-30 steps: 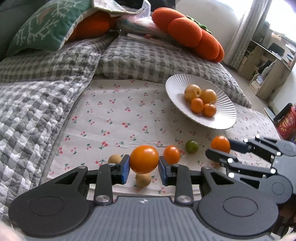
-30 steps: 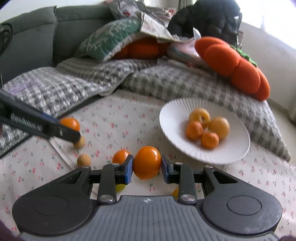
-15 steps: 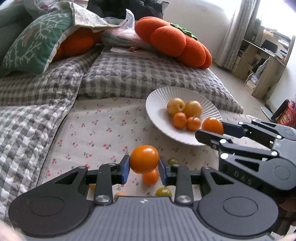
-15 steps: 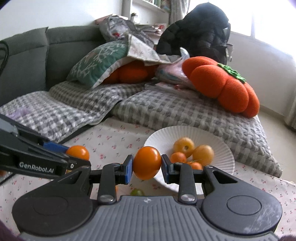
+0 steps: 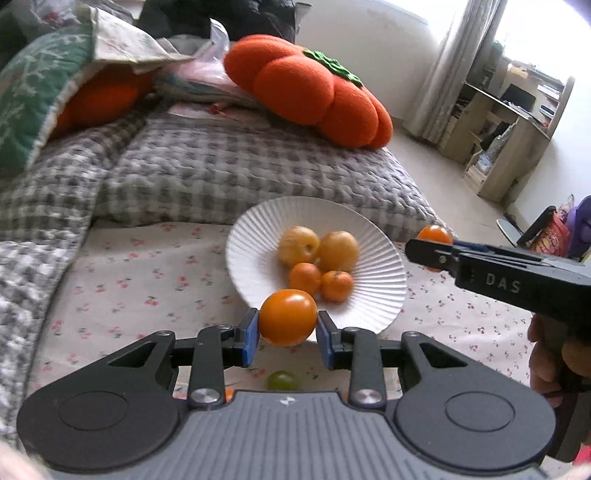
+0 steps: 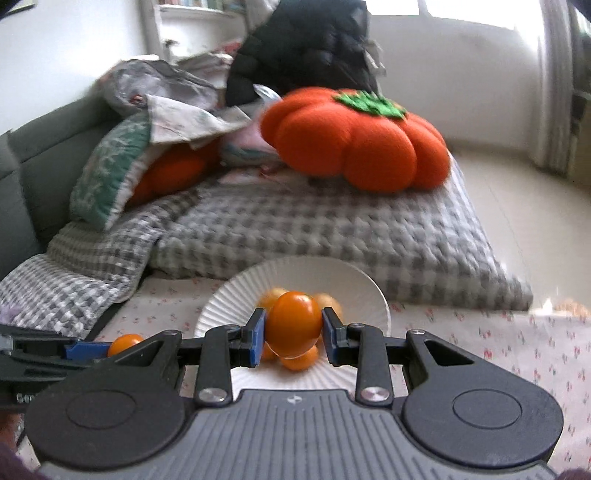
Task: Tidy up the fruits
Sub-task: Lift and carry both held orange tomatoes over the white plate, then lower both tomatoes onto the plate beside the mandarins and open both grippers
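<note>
bright daylight pours from the window [image 6: 480, 7], blown out to white glare. the right wrist view is motion-blurred; fisheye bending warps both views' edges.

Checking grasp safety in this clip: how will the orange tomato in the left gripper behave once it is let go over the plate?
The orange tomato is round and glossy, so it will probably roll. The white plate looks tilted, with fruit pooled low, so the tomato may settle there. Its thin skin probably bruises.

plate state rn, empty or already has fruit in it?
Already has fruit. The white ribbed plate holds two yellowish fruits and two small orange ones, seen from the left wrist; both gripped tomatoes aren't in it yet.
</note>
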`<state>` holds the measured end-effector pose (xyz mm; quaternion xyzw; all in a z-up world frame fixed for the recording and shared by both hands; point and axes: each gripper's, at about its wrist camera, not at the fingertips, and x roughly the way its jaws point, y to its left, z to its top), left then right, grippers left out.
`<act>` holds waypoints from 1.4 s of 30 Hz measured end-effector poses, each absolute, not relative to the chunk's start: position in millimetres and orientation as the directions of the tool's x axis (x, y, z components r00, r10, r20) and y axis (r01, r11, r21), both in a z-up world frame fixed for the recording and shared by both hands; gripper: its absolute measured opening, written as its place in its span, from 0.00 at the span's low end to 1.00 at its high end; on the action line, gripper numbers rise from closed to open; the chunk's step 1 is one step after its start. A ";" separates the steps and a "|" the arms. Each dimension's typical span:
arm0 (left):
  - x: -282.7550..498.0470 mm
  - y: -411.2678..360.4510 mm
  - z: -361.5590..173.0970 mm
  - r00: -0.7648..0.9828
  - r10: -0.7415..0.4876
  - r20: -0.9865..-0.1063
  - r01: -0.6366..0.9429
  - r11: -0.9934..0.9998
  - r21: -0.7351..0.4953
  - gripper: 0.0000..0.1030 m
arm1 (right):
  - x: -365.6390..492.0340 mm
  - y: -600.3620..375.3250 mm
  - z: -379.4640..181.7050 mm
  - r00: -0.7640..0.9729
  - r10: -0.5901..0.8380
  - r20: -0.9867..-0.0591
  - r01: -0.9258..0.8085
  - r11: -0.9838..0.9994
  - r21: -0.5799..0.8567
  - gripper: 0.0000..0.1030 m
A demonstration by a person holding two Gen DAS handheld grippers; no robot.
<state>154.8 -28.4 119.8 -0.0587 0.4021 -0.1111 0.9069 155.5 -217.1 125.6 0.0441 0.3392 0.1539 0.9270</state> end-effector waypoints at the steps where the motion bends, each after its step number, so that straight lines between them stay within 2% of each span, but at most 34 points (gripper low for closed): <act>1: 158.5 -30.5 117.5 0.649 -0.252 -0.718 0.156 0.968 -0.199 0.24 | 158.2 -219.3 122.9 0.717 0.313 -0.623 -0.247 0.950 0.192 0.28; 9: 194.7 -43.7 90.6 0.617 -0.289 -0.732 0.178 0.957 -0.228 0.24 | 174.0 -223.0 94.6 0.666 0.304 -0.681 -0.220 0.952 0.211 0.28; 13: 205.0 -48.3 75.9 0.609 -0.269 -0.746 0.190 0.963 -0.192 0.24 | 184.8 -223.1 81.0 0.640 0.310 -0.703 -0.207 0.951 0.231 0.28; 20: 218.2 -46.1 64.9 0.610 -0.274 -0.743 0.197 0.961 -0.192 0.24 | 195.9 -217.3 66.5 0.593 0.371 -0.714 -0.201 0.927 0.315 0.28; 28: 233.0 -28.3 61.6 0.622 -0.298 -0.724 0.136 0.952 -0.275 0.24 | 193.9 -204.9 57.0 0.567 0.424 -0.707 -0.221 0.904 0.365 0.28; 36: 241.6 -24.3 54.0 0.606 -0.375 -0.702 0.108 0.913 -0.394 0.24 | 190.3 -195.9 52.6 0.575 0.453 -0.682 -0.241 0.890 0.388 0.28; 42: 241.9 -21.7 56.8 0.613 -0.396 -0.683 0.106 0.898 -0.426 0.27 | 189.8 -199.2 58.0 0.595 0.449 -0.666 -0.235 0.890 0.390 0.31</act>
